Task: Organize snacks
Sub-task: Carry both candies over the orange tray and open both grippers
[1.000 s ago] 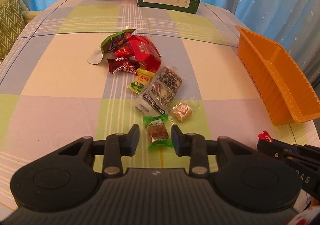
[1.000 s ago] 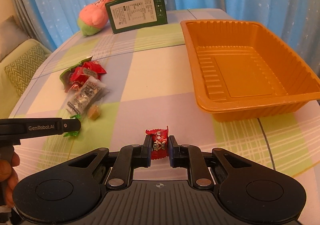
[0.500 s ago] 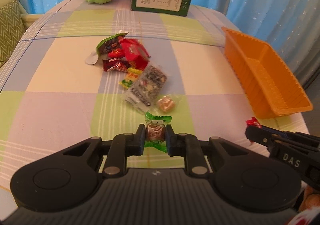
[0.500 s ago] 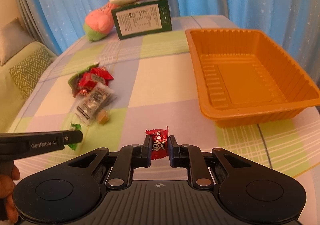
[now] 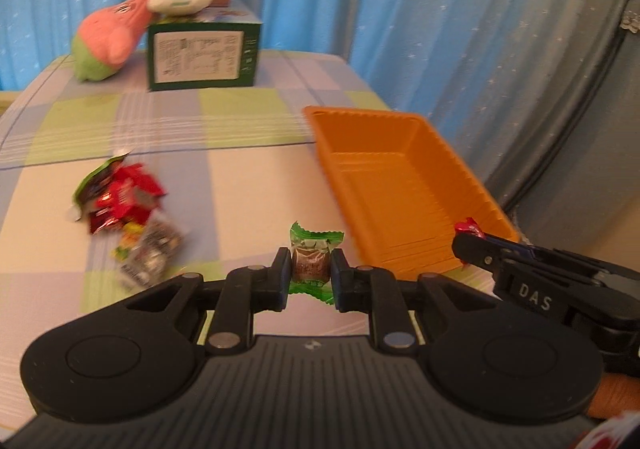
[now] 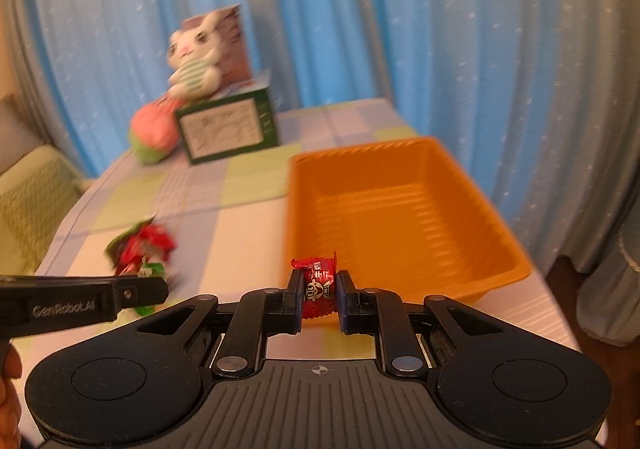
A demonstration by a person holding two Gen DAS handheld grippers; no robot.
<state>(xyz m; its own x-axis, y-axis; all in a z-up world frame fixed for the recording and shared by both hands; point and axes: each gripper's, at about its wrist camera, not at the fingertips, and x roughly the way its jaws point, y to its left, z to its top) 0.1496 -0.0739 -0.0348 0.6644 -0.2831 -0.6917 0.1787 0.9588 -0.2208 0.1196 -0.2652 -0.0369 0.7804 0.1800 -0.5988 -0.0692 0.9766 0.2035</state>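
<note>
Two pairs of jaws clamp narrow: left gripper (image 5: 307,274) on a green candy (image 5: 312,264), right gripper (image 6: 319,296) on a red candy (image 6: 318,289)

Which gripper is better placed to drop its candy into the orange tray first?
Right, probably. The right gripper holds its red candy at the orange tray's near rim; the left gripper, holding the green candy, sits farther left.
</note>
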